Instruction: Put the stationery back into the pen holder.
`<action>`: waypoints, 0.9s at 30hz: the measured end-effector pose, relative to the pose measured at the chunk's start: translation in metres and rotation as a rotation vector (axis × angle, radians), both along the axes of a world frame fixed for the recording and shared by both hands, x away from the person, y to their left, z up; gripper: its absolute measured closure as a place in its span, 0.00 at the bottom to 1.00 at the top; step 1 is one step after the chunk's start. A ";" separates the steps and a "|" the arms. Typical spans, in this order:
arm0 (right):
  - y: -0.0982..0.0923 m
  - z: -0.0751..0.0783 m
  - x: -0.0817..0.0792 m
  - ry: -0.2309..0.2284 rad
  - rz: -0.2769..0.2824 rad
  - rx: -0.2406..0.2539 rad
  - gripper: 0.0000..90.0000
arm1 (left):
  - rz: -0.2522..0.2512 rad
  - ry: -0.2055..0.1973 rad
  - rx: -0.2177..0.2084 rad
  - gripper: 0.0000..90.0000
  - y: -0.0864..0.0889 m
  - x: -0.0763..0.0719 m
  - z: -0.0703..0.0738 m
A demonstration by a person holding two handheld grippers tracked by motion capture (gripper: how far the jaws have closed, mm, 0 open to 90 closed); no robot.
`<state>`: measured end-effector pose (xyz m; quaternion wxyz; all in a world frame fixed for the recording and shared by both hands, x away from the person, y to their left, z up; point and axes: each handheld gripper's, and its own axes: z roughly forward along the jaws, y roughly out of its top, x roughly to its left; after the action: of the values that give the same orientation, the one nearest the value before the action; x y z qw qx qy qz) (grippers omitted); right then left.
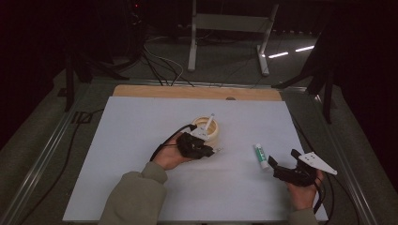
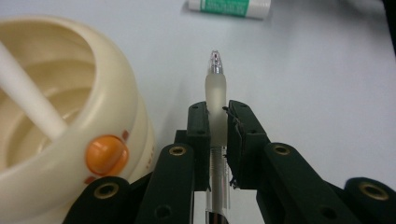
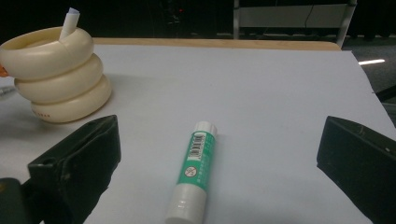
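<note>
My left tool (image 2: 218,122) pinches a clear pen (image 2: 215,93) at the lower middle of its view, tip pointing up the frame, just beside the cream ringed holder (image 2: 93,93) at left. My right tool (image 3: 219,158) is spread wide, the green-and-white glue stick (image 3: 196,170) lying on the bench (image 3: 280,93) between its jaws, untouched; its barcode shows, the lettering too small to read.

I see 1 glue stick (image 1: 261,156) lying flat on the white table (image 1: 141,187), well to the right of the cream ringed holder (image 1: 210,131). 1 white stick (image 1: 209,121) leans inside that holder.
</note>
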<state>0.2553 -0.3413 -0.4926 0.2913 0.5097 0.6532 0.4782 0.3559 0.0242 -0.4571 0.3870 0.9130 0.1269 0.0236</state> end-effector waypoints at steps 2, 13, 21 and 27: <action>0.000 0.000 0.000 0.000 0.001 -0.002 0.00 | 0.007 -0.006 -0.002 0.90 0.001 0.001 0.003; 0.000 0.000 0.000 0.000 0.001 -0.002 0.00 | 0.054 -0.015 -0.046 0.90 0.006 0.006 0.013; 0.000 0.000 0.000 0.000 0.004 -0.006 0.00 | 0.090 -0.026 -0.067 0.90 0.010 0.010 0.020; 0.000 0.000 0.000 0.000 0.004 -0.005 0.00 | 0.110 -0.037 -0.071 0.90 0.009 0.012 0.026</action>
<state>0.2554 -0.3410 -0.4929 0.2918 0.5077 0.6552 0.4773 0.3675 0.0334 -0.4316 0.4195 0.8897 0.1707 0.0573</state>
